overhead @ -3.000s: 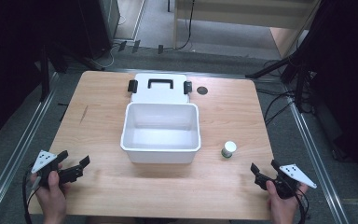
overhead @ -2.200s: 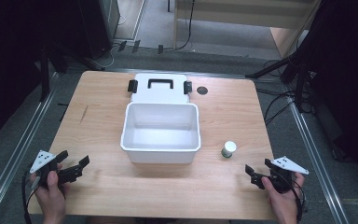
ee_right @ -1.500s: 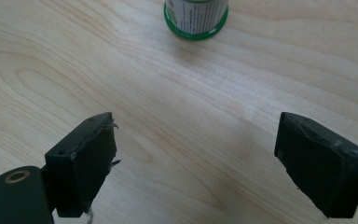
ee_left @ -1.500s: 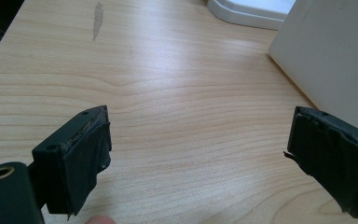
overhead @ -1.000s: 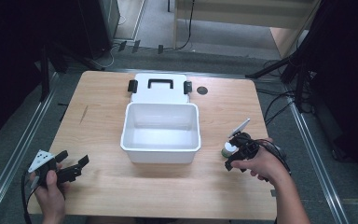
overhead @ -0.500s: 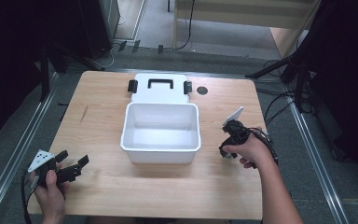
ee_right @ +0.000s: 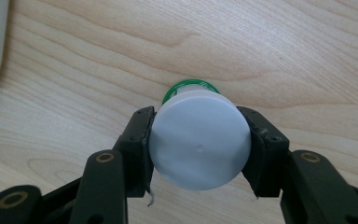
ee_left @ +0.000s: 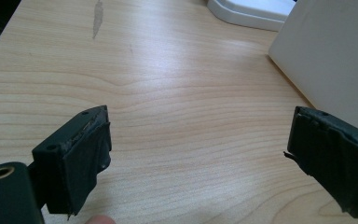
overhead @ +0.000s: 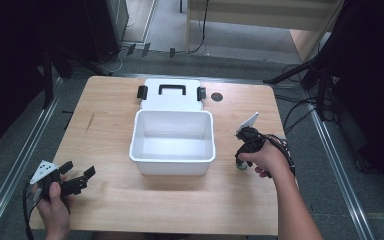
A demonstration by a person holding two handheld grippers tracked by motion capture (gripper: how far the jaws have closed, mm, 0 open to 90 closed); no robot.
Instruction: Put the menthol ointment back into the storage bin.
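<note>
Right gripper (ee_right: 199,148) is clamped on the upright jar (ee_right: 199,145) by its cap, near the tabletop's right edge; bin (overhead: 173,142) is just left. Left gripper (ee_left: 200,154) is wide open, empty, at the front-left corner.

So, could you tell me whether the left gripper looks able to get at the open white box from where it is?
Probably yes. The left gripper is open near the table's front left corner, and bare wood lies between its fingers and the white box, whose wall stands just ahead to its right.
</note>
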